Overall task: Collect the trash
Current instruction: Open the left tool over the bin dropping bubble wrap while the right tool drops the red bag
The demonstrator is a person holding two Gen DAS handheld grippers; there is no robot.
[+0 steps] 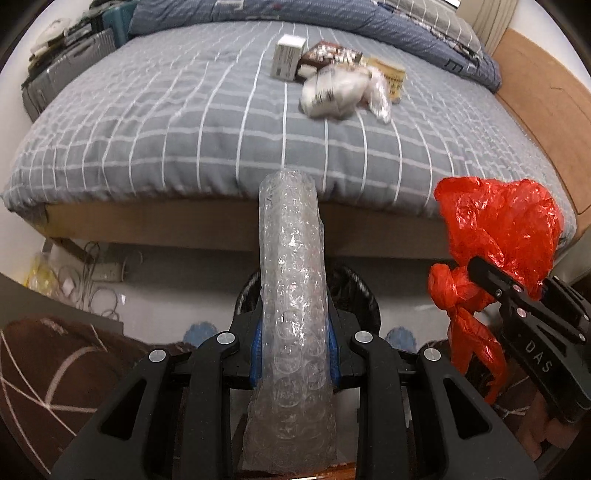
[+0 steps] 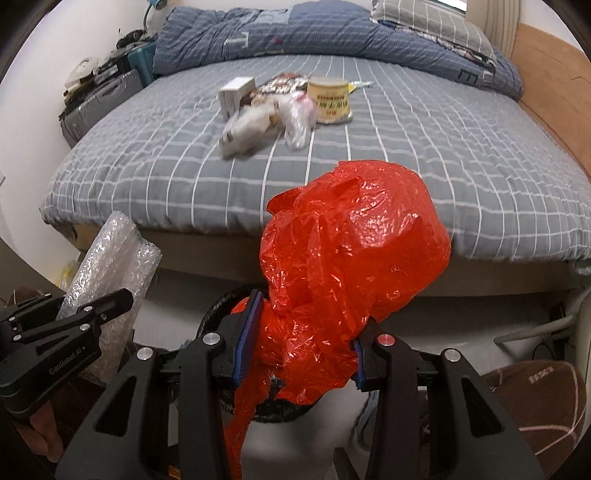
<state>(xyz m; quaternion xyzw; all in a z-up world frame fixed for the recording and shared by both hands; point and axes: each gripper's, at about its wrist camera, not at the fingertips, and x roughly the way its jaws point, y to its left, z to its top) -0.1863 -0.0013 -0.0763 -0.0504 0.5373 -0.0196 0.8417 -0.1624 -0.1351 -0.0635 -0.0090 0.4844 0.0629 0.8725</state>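
Observation:
My left gripper [image 1: 295, 332] is shut on a roll of clear bubble wrap [image 1: 293, 295] that stands up between its blue pads, over a black round bin [image 1: 365, 295] on the floor. My right gripper [image 2: 301, 339] is shut on a crumpled red plastic bag [image 2: 351, 258], also above the bin [image 2: 214, 314]. Each gripper shows in the other's view: the right one [image 1: 517, 291] with the red bag [image 1: 498, 229], the left one [image 2: 92, 314] with the bubble wrap [image 2: 110, 258]. More trash lies on the bed: a white box [image 1: 288, 55], snack wrappers [image 1: 332, 55], crumpled white plastic [image 1: 340, 92] and a yellow packet [image 2: 328, 99].
The bed [image 1: 147, 122] has a grey checked sheet, with a blue quilt [image 2: 295, 33] at its far end. A wooden headboard [image 1: 546, 103] runs along the right. A suitcase [image 1: 66, 70] stands at the far left. Cables and a power strip [image 1: 103, 273] lie under the bed. Brown slippers [image 1: 55, 369] sit near the front.

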